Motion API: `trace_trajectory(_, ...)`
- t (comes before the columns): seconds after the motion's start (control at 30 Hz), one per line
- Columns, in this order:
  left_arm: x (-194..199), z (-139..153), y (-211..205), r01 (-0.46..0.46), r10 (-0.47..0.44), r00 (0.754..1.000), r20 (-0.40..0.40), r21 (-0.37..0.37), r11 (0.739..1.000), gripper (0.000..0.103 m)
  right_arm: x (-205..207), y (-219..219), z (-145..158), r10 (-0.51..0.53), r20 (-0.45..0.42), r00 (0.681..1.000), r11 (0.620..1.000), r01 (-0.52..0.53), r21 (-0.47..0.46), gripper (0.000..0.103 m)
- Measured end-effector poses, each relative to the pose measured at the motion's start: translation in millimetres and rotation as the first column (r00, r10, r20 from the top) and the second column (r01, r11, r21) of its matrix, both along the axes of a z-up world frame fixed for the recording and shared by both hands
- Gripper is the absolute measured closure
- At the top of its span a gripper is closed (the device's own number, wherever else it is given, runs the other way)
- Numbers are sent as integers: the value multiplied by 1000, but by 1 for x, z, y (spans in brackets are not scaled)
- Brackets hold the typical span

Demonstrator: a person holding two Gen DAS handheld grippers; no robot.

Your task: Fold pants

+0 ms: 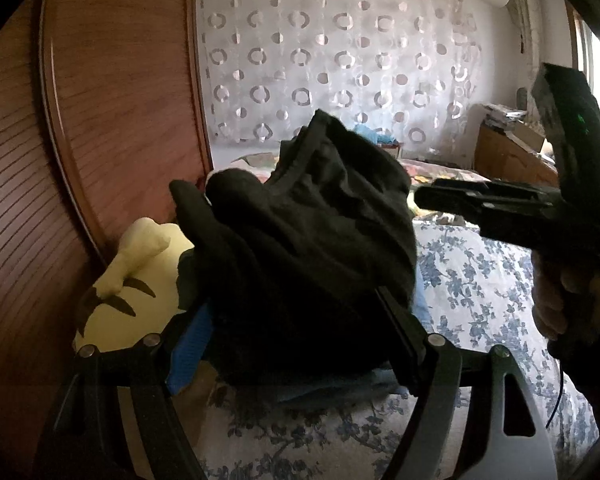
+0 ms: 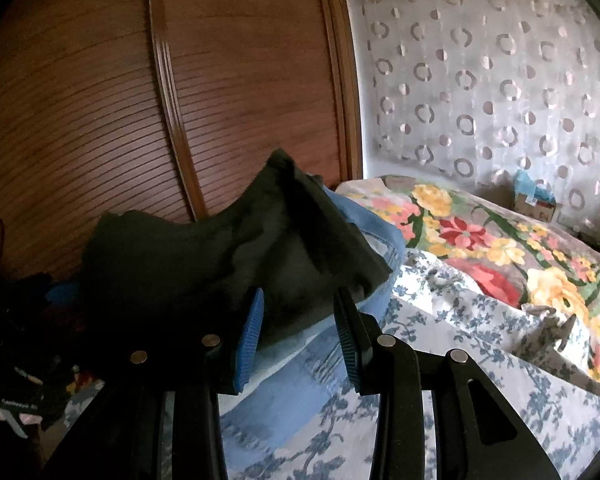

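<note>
Pants (image 1: 300, 224), dark and bunched, fill the middle of the left wrist view, heaped on a blue garment (image 1: 422, 304) atop the bed (image 1: 480, 300) with its blue-flowered cover; at lower left of that frame a yellow plush toy (image 1: 132, 280) lies against the wooden wardrobe (image 1: 100, 100). The left tool (image 1: 296, 332) stands wide, its fingers set either side of the bundle's near part; the cloth fills the gap, so I judge it a grip on a thick wad, though whether the pads truly press I cannot tell. At the right edge of the same frame the right tool (image 1: 424, 198) points at the bundle's right side, a hand (image 1: 560, 300) below it.

In the right wrist view the pants (image 2: 228, 256) sit left of centre; the right tool (image 2: 298, 338) is partly open, a hem of dark cloth between its fingers but not clearly touching the pads; I read it as holding nothing; the floral blanket (image 2: 500, 240) lies at right.

To do this step well, in my judgement: take only the dark cloth, not the blue layer beneath; close the right tool on a clear edge or waistband; lift both together and spread the pants flat before folding.
</note>
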State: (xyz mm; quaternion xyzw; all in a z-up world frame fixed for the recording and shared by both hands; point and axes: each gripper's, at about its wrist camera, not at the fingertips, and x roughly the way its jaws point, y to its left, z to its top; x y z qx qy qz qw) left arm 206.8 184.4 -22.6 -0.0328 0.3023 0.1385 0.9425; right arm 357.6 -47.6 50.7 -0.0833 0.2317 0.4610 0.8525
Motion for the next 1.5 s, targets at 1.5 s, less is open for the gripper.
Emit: trace_trajectory(1.5, -87, 62, -105, 235, -238, 961, 141, 37, 971, 1, -177, -104, 21, -283, 22, 959, 956, 280, 89, 60)
